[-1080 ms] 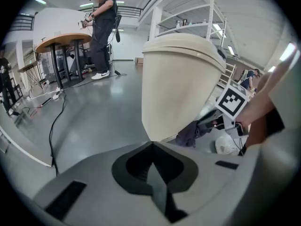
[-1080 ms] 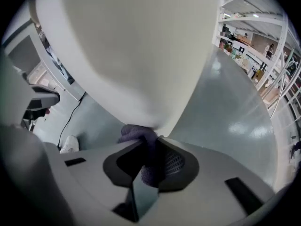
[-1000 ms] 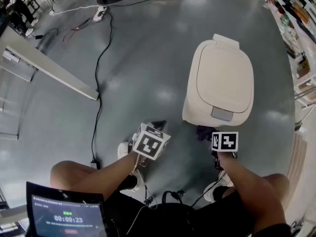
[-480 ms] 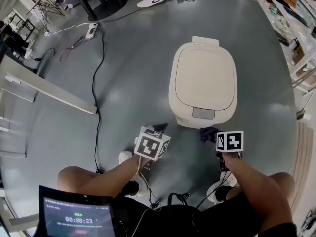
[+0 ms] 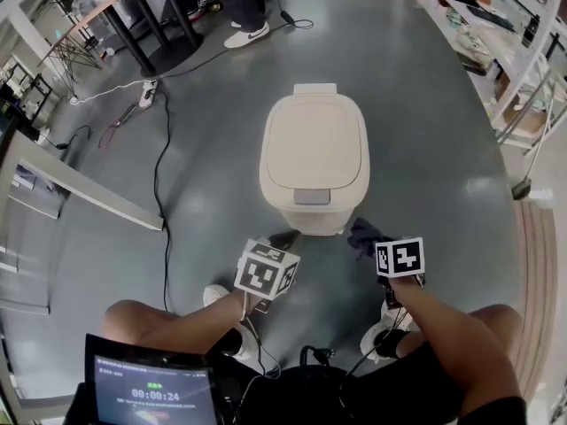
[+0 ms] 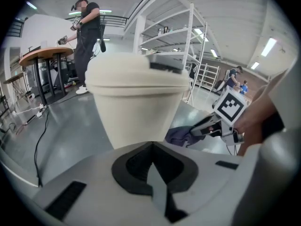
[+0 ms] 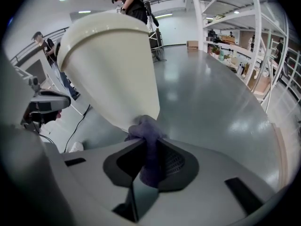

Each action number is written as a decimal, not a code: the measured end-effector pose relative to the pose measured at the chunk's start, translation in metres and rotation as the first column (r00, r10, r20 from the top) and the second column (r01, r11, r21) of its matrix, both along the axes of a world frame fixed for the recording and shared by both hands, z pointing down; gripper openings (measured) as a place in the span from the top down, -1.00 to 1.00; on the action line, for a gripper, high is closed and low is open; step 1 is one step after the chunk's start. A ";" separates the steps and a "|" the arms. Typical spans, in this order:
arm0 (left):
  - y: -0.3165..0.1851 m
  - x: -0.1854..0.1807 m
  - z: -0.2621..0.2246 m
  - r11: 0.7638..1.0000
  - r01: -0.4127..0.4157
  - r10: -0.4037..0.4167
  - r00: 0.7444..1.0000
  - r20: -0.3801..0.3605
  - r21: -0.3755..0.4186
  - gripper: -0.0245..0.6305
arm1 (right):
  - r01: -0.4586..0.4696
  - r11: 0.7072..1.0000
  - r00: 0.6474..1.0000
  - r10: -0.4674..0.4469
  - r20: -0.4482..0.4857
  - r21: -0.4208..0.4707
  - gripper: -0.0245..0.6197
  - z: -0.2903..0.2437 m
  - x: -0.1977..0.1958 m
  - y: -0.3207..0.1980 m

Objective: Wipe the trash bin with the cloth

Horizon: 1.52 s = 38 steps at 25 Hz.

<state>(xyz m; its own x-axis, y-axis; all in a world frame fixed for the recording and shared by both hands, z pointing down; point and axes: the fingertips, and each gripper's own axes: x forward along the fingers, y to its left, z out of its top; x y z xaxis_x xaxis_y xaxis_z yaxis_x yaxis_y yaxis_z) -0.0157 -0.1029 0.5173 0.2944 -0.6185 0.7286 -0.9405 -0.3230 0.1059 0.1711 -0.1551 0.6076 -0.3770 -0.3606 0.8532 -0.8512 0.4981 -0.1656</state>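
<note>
Since a second ago the trash bin (image 5: 314, 162) has slid in the head view from about 2 o'clock to the centre, and both grippers now sit closer under its near edge. The bin is smooth cream plastic, a rounded rectangle from above, with a grey tab (image 5: 310, 197) at its 6 o'clock edge. It stands on a glossy grey floor (image 5: 425, 131).

The left gripper (image 5: 282, 237) lies at 7 o'clock of the bin, its jaws pressed together with nothing in them. The right gripper (image 5: 368, 237), at 5 o'clock, is clamped on a soft, crumpled purple cloth (image 5: 363, 235).

The right gripper view shows what the head view cannot. The cloth (image 7: 146, 126) bunches out of the jaws against the bin's tapering side wall (image 7: 117, 74) and seems to touch it low down, though the contact is hard to confirm. The left gripper view takes in the bin's wider rim from below, the other gripper (image 6: 221, 124) at 3 o'clock, and white shelving (image 6: 178, 36) behind. A black cable (image 5: 159, 175) trails across the floor at 9 o'clock.
</note>
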 end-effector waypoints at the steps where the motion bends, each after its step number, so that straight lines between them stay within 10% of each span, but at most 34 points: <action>1: -0.002 0.007 -0.008 1.000 -0.005 0.005 1.000 -0.004 0.023 0.92 | -0.014 1.000 1.000 0.014 0.014 0.013 0.71 -0.005 0.005 0.000; 10: -0.011 0.105 -0.101 0.983 -0.033 0.038 0.999 -0.024 0.178 0.92 | -0.163 0.972 0.943 0.104 0.316 0.167 0.71 -0.088 0.036 -0.016; 22: -0.076 0.127 -0.197 0.938 -0.048 0.032 0.998 0.053 0.344 0.92 | -0.371 0.908 0.707 0.142 0.693 0.193 0.71 -0.200 0.003 -0.063; 38: -0.077 0.136 -0.161 0.962 -0.120 0.110 0.992 0.054 0.244 0.92 | -0.202 0.971 0.761 0.076 0.644 0.124 0.71 -0.136 -0.037 -0.074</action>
<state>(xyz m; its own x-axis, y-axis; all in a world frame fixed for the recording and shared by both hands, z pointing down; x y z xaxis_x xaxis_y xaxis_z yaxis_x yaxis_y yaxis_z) 0.1204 -0.1795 0.3563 0.3478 -0.7437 0.5708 -0.8973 -0.4407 -0.0274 0.1340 -0.2288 0.4717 -0.7398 -0.5707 0.3562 -0.6465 0.4565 -0.6113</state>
